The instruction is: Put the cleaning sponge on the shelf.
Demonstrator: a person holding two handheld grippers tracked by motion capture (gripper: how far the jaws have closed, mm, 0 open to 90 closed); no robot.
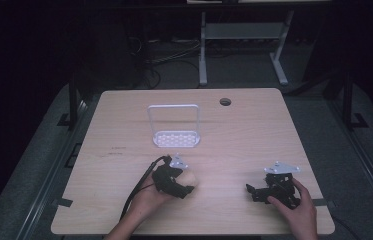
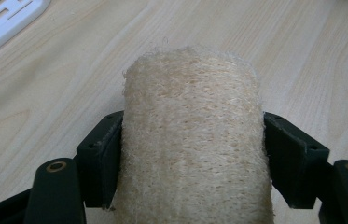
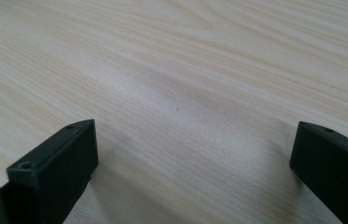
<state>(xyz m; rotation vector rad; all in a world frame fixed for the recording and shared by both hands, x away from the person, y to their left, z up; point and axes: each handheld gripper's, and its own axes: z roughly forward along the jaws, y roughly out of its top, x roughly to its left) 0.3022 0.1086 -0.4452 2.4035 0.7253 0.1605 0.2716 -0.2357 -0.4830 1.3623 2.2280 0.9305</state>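
left claw (image 2: 192, 154) clamps loofah roll (image 2: 192, 140); right claw (image 3: 195, 163) spread wide over table (image 3: 185, 70).

Wooden table (image 1: 234, 130): white rack (image 1: 174, 126) far centre; left gripper (image 1: 183, 189) clasping tan roll (image 1: 189, 178); right gripper (image 1: 254, 192) near right.

Left hand (image 1: 146, 197): enters from the bottom edge, forearm angled up and right, wrapped around the left gripper (image 1: 186, 186). Jaws point right, closed on both sides of a loofah (image 2: 192, 140), each pad pressed against its flank. Cable trails back along the forearm.

Right hand (image 1: 299, 207): enters from the bottom right, gripping the right gripper (image 1: 252, 192) from behind. Jaws point left, spread wide apart, low over the desk (image 3: 185, 70), nothing between them.
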